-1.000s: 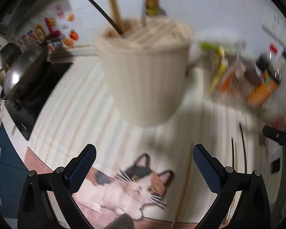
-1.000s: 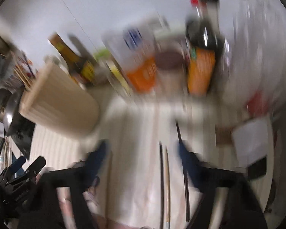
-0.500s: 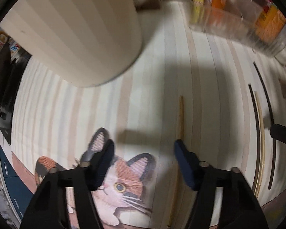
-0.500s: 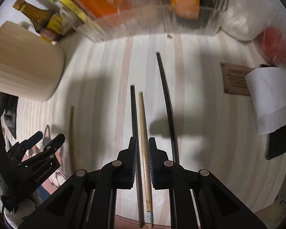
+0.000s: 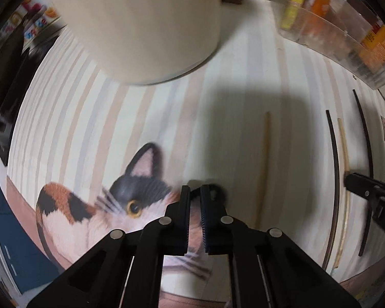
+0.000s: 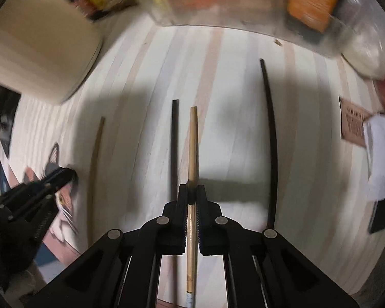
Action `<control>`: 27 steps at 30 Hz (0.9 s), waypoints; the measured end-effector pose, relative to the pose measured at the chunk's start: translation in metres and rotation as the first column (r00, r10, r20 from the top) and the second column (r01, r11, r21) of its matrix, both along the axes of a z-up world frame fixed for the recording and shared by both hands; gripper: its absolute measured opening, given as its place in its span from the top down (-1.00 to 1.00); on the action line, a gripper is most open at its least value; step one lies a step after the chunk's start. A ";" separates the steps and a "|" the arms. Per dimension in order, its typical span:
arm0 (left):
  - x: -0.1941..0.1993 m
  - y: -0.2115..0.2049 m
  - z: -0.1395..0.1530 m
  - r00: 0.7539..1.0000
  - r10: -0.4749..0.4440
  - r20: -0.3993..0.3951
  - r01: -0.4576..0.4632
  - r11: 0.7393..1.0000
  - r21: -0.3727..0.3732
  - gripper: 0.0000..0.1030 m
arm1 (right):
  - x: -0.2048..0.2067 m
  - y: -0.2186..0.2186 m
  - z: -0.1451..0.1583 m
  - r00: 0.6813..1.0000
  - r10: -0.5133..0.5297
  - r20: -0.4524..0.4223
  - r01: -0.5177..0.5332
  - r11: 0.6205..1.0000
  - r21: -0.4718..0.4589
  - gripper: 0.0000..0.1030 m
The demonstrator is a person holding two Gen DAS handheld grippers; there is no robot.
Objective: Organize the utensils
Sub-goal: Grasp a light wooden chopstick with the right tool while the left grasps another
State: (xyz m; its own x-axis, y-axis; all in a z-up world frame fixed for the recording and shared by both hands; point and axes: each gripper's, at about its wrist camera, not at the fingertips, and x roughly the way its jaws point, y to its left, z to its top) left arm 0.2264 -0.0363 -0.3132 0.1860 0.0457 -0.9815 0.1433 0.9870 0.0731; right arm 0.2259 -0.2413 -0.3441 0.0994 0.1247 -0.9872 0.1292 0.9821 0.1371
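Chopsticks lie loose on the desk [image 6: 243, 133]: right tool [image 6: 191, 192] pinches the tan chopstick [image 6: 193, 141], left tool [image 5: 195, 195] closed empty at nine o'clock.

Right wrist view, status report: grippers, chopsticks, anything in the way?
Right gripper shut on the light wooden chopstick. Left gripper shut, nothing between its jaws, over the cat mat. Black chopstick lies close alongside; no other obstruction.
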 end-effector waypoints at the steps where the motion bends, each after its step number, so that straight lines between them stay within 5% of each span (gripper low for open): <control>1: -0.001 0.003 0.000 1.000 0.006 0.000 -0.006 1.000 -0.002 0.90 | 0.000 -0.001 0.000 1.000 0.003 -0.012 -0.003 1.000 -0.008 0.88; 8: 0.000 0.015 0.000 0.999 0.041 -0.014 -0.041 0.999 -0.036 0.90 | 0.002 -0.024 0.002 0.996 0.024 -0.080 -0.029 0.998 -0.053 0.88; 13: 0.003 0.011 0.007 0.999 0.015 -0.031 -0.021 0.977 -0.211 0.84 | 0.013 -0.013 -0.003 0.991 0.053 -0.120 -0.062 0.995 -0.075 0.88; 20: 0.006 -0.034 -0.003 0.987 -0.161 -0.026 0.158 0.982 -0.102 0.76 | 0.019 -0.014 -0.001 0.991 0.038 -0.125 -0.045 0.998 -0.050 0.88; 24: 0.003 -0.022 -0.006 0.997 -0.077 -0.010 0.076 0.995 -0.061 0.94 | 0.019 -0.018 0.000 0.992 0.036 -0.122 -0.042 0.998 -0.052 0.88; 27: 0.008 0.014 -0.011 0.998 0.049 -0.039 -0.053 0.992 -0.113 0.93 | 0.019 -0.019 0.001 0.993 0.017 -0.113 -0.024 0.998 -0.053 0.87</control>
State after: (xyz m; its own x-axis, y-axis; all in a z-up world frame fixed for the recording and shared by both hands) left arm 0.2339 -0.0218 -0.3240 0.1506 -0.0584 -0.9869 0.0935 0.9946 -0.0446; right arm 0.2447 -0.2602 -0.3435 -0.0142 0.0716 -0.9973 0.1206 0.9903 0.0694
